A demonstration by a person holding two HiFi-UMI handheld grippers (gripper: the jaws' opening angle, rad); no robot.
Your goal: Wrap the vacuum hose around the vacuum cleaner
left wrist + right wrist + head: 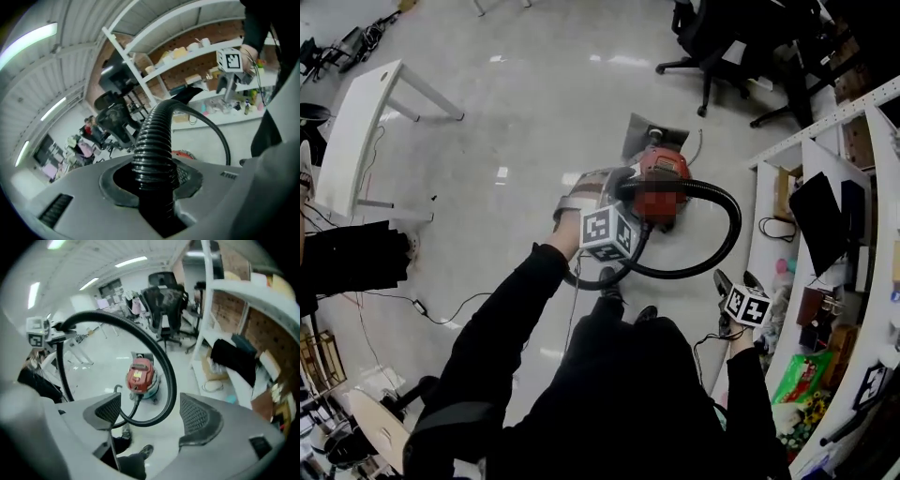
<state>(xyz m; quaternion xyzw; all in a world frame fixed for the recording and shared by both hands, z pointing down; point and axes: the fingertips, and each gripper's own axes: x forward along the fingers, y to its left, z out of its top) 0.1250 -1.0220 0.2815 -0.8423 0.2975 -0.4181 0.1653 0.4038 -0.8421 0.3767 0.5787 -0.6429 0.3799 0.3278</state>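
A red vacuum cleaner (661,178) stands on the pale floor in front of the person. Its black hose (733,225) arcs out to the right, curves back under the vacuum and runs to my left gripper (152,183). In the left gripper view that gripper is shut on the ribbed hose (152,150), which rises straight out of the jaws. My right gripper (154,416) is open, with wide jaws and nothing touching the pads (199,414). It hovers just below the right side of the hose loop (169,376), with the vacuum (139,373) beyond it.
A white table (356,131) stands at the left, with a thin cable (422,309) on the floor below it. Office chairs (712,37) stand at the back right. White shelving (825,122) with clutter lines the right side. The person's shoes (609,281) are near the hose.
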